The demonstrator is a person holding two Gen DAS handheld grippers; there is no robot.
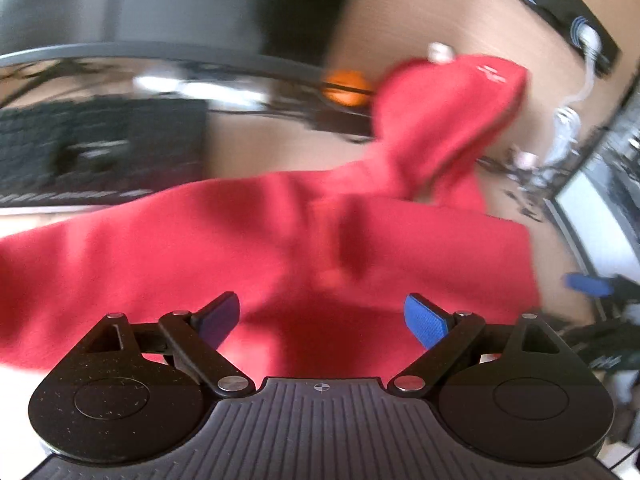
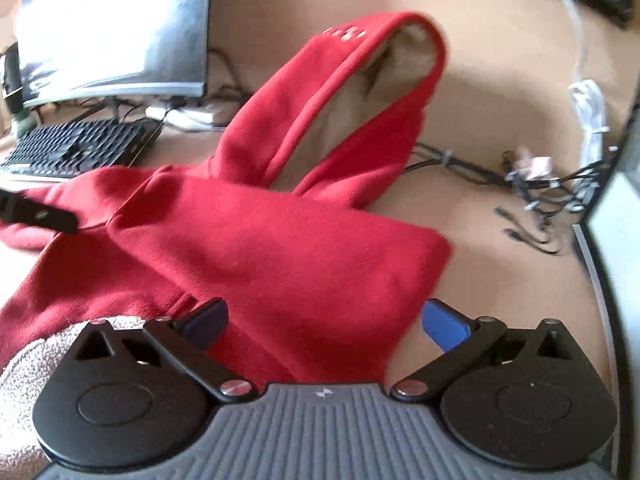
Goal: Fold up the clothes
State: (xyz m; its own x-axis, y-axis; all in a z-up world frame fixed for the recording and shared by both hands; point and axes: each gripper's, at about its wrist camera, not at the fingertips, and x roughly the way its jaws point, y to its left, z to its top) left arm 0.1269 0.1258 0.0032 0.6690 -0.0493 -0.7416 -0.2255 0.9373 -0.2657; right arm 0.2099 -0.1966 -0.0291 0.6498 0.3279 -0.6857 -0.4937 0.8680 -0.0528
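Tan desk (image 2: 500, 264) carries a red hoodie (image 2: 260, 248), hood propped toward the rear wall; keyboard (image 2: 76, 148) and monitor (image 2: 116, 28) behind; left gripper (image 1: 322, 316) and right gripper (image 2: 326, 320) both hover splayed wide, gripping nothing.

**A tan desk, crowded at the back**

The desk (image 2: 500, 264) is a tan, wood-toned top. A red hoodie (image 2: 260, 240) lies spread over its near part, the hood (image 2: 360, 92) propped up toward the back, its pale lining showing. Fuzzy pale fabric (image 2: 28, 364) shows at the near left edge. Behind the hoodie to the left sit a black keyboard (image 2: 76, 146) and a monitor (image 2: 116, 28). A white adapter (image 2: 192, 114) rests near the monitor's foot. To the right, black cables (image 2: 532, 192) sprawl in a tangle, with a white cable (image 2: 588, 108) bundled beside them.
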